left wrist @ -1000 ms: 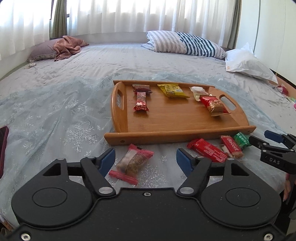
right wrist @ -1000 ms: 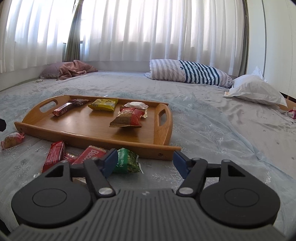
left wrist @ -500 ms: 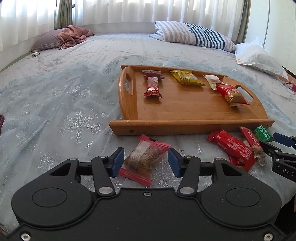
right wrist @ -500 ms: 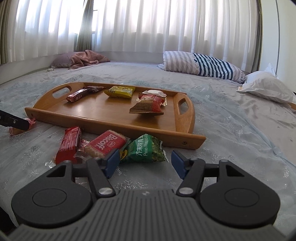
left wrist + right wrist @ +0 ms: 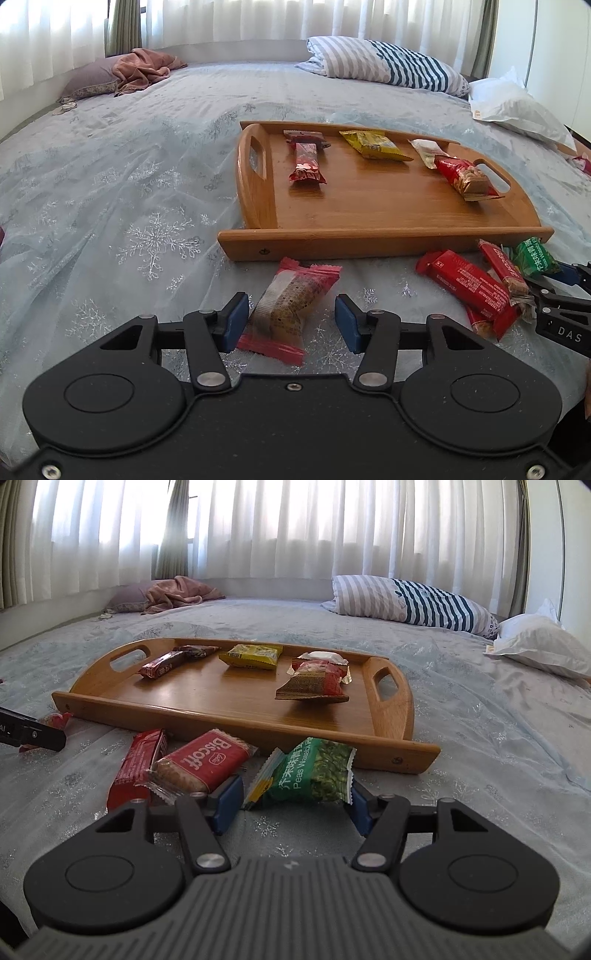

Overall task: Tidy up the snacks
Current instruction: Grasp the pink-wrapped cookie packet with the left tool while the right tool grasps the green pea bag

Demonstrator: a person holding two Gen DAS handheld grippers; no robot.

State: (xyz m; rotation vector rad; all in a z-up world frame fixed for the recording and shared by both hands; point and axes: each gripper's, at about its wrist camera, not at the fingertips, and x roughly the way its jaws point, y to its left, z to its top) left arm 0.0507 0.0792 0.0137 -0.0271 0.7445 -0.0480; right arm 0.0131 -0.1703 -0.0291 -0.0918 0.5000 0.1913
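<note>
A pink-wrapped grain bar (image 5: pixel 291 299) lies on the bedspread in front of the wooden tray (image 5: pixel 369 240). My left gripper (image 5: pixel 290 321) straddles it, open: the left pad is at the wrapper's edge and the right pad stands clear. In the right wrist view a green peas packet (image 5: pixel 314 775) lies flat between the pads of my right gripper (image 5: pixel 291 801), which is open and not squeezing it. Beside it lie a Biscoff pack (image 5: pixel 203 762) and a red bar (image 5: pixel 136 764). Several snacks sit on the tray (image 5: pixel 236 720).
The tray rests mid-bed on a pale snowflake bedspread (image 5: pixel 129 206). A striped pillow (image 5: pixel 388 68) and a white pillow (image 5: pixel 517 107) lie at the back right, a pink cloth (image 5: pixel 144 70) at the back left. The left gripper's finger (image 5: pixel 33 733) shows at the left edge.
My left gripper sank toward the pink bar and its jaws narrowed around it. My right gripper moved in on the green packet, which now lies between its pads.
</note>
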